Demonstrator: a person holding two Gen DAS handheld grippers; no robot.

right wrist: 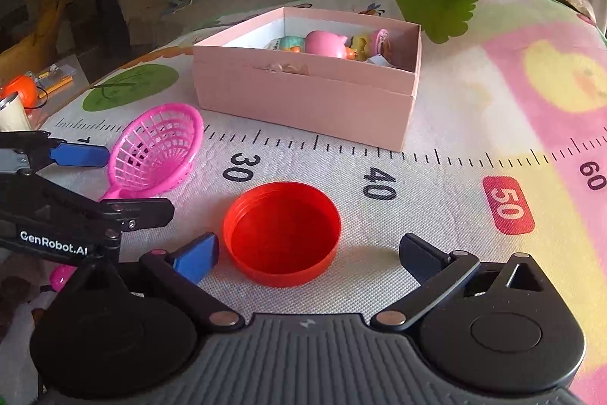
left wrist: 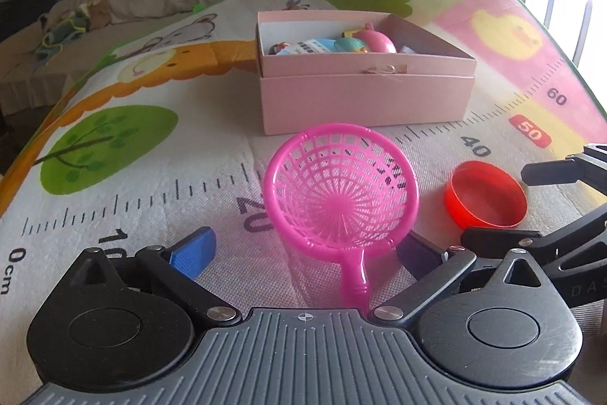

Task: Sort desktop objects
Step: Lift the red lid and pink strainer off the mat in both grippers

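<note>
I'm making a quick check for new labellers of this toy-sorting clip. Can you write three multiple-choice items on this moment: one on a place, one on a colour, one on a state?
1. Where does the red lid lie?
A. inside the pink box
B. on the mat in front of the box
C. under the pink strainer

2. What colour is the strainer?
A. pink
B. green
C. white

3. How does the left gripper stand?
A. shut on the strainer's handle
B. shut on the lid
C. open, with the handle between its fingers

Answers: 1 B, the lid sits open side up on the mat, apart from the pink box. 2 A, its mesh and handle are pink. 3 C, both fingers stand clear of the handle.
</note>
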